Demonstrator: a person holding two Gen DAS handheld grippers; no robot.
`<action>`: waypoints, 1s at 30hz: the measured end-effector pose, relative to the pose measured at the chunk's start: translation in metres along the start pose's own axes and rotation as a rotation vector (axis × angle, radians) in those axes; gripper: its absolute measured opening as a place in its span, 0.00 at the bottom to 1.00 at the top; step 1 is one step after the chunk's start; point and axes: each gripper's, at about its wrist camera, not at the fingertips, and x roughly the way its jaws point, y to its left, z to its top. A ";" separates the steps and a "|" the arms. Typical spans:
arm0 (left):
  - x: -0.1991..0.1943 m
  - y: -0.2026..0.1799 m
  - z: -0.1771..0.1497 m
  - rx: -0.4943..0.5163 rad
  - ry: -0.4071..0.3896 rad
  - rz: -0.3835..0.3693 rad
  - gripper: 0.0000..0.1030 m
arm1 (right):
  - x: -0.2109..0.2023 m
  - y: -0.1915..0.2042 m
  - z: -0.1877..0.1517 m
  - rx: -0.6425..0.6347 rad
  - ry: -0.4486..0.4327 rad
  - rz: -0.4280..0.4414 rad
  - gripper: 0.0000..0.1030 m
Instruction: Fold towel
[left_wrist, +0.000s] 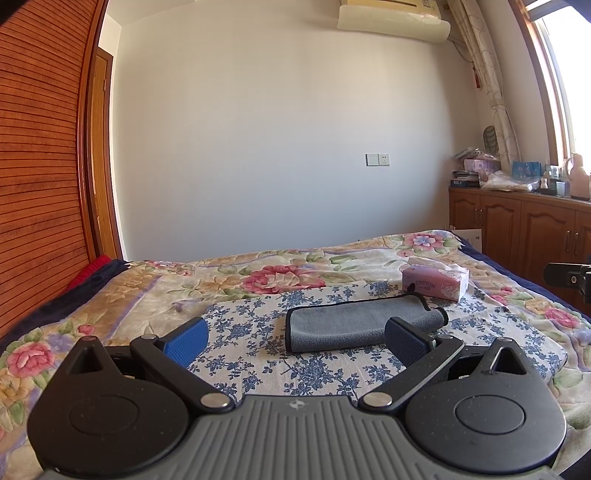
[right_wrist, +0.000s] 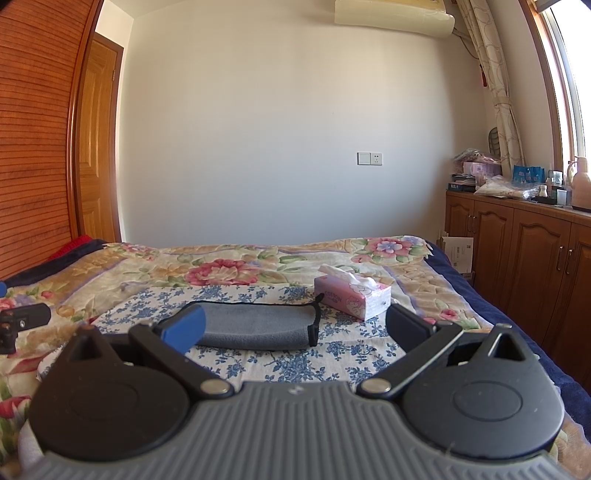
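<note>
Lettering reading "COTTON" runs along the pink tissue box (left_wrist: 436, 283), with a small cartoon figure printed beside it; the smaller print under the word is too fine to read. White tissue sticks out of the box's top. No other writing can be made out: the boxes on the wooden cabinet (right_wrist: 517, 236) by the window are too small and blurred to read.

The grey towel (left_wrist: 358, 325), edged in black, lies folded into a long strip on a blue-flowered cloth (left_wrist: 240, 332) spread over the bed (left_wrist: 110, 295). The tissue box stands just beyond the towel's right end, near it but apart.

The left gripper (left_wrist: 295, 338) hangs above the cloth on the near side of the towel, its jaws wide apart and holding nothing; its right finger (left_wrist: 404, 341) overlaps the towel's near right corner in the left wrist view, though contact cannot be told. The right gripper (right_wrist: 295, 328) is likewise spread and empty, its blue left finger (right_wrist: 184, 328) in front of the towel's left end.

Only the left wrist view shows the black loop at the towel's far right corner lying flat on the cloth, and a black piece of the other gripper at its right edge. Only the right wrist view shows a wooden door (right_wrist: 98, 147) left of the towel, and a white card leaning by the cabinet.
</note>
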 end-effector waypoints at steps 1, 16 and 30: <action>0.000 0.000 0.000 0.000 0.000 0.000 1.00 | 0.000 0.000 0.000 0.000 0.000 0.000 1.00; 0.000 0.000 0.000 0.000 0.000 0.000 1.00 | -0.001 0.000 -0.002 -0.006 0.000 0.002 1.00; 0.001 0.000 0.000 -0.001 0.001 0.001 1.00 | -0.001 0.001 -0.002 -0.007 0.000 0.002 1.00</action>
